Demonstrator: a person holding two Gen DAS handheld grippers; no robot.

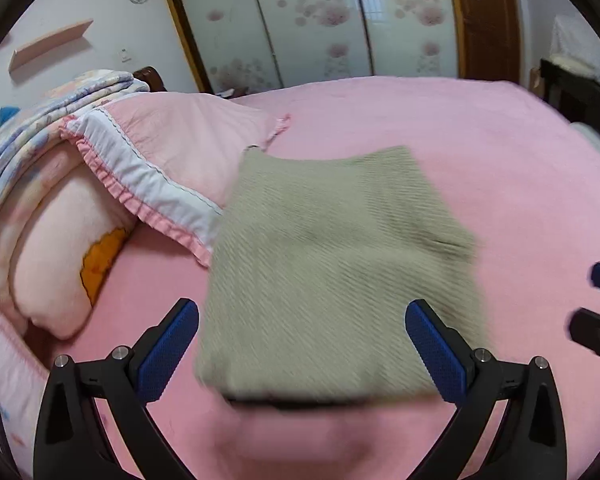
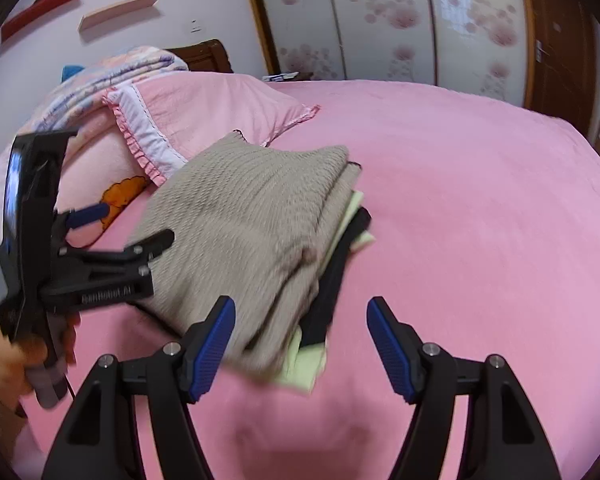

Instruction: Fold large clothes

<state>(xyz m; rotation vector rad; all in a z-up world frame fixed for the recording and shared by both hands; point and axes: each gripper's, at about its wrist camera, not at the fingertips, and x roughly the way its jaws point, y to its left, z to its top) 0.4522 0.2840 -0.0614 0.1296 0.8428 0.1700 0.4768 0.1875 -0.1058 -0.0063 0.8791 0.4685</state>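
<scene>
A folded beige knit garment [image 1: 332,248] lies on the pink bed sheet [image 1: 520,168]. In the right wrist view the same beige garment [image 2: 244,216] tops a stack, with a light green piece [image 2: 304,368] and a black piece [image 2: 336,276] showing under its right edge. My left gripper [image 1: 302,306] is open, straddling the garment's near end without pressing it. My right gripper [image 2: 300,308] is open over the stack's near right corner, its pads clear of the cloth. The left gripper [image 2: 128,226], held by a hand [image 2: 16,360], is at the stack's left side.
A pink ruffled pillow [image 1: 172,152] touches the garment's far left corner. A folded floral quilt [image 1: 40,128] lies behind it. Floral wardrobe doors [image 1: 320,20] and a wooden door [image 2: 560,40] stand beyond the bed. Bare sheet stretches to the right.
</scene>
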